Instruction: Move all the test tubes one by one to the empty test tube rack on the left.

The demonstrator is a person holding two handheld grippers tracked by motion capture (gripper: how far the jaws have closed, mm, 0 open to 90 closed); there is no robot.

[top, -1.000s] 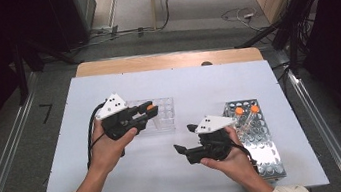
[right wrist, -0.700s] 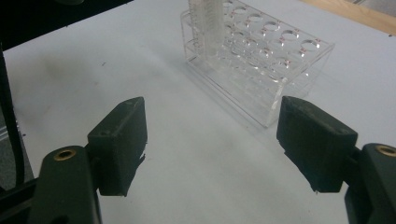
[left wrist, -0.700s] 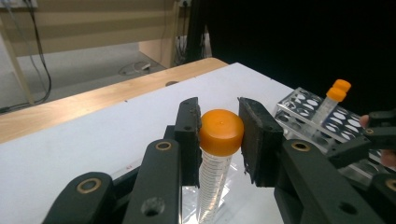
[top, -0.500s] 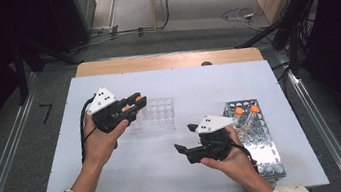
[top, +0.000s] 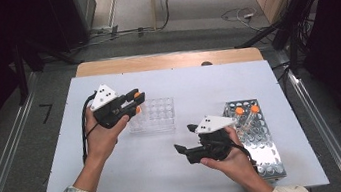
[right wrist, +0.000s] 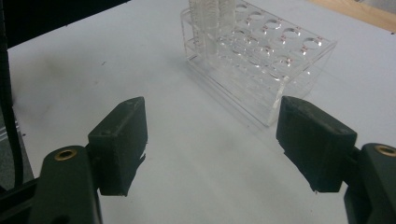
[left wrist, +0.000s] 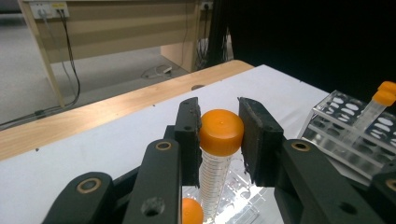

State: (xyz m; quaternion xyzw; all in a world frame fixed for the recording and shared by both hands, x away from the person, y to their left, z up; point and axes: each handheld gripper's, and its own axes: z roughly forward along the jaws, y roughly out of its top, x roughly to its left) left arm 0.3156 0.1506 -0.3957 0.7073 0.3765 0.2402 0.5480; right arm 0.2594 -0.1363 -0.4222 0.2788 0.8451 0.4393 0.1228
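Standing in the clear rack (top: 157, 114), an orange-capped tube (left wrist: 219, 140) sits between the left gripper (top: 134, 101) jaws, one touching; right gripper (right wrist: 210, 149) gapes.

A white table (top: 120, 184) carries a clear rack (top: 153, 114) and metal rack (top: 261, 144).

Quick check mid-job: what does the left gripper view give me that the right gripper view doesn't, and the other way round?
Left gripper view: the left gripper with its jaws either side of an orange-capped tube, a second orange cap below, and the metal rack holding capped tubes off to the side.

Right gripper view: the right gripper open, jaws wide apart with nothing between them, above bare table.

Shared: the clear plastic rack and the white table.
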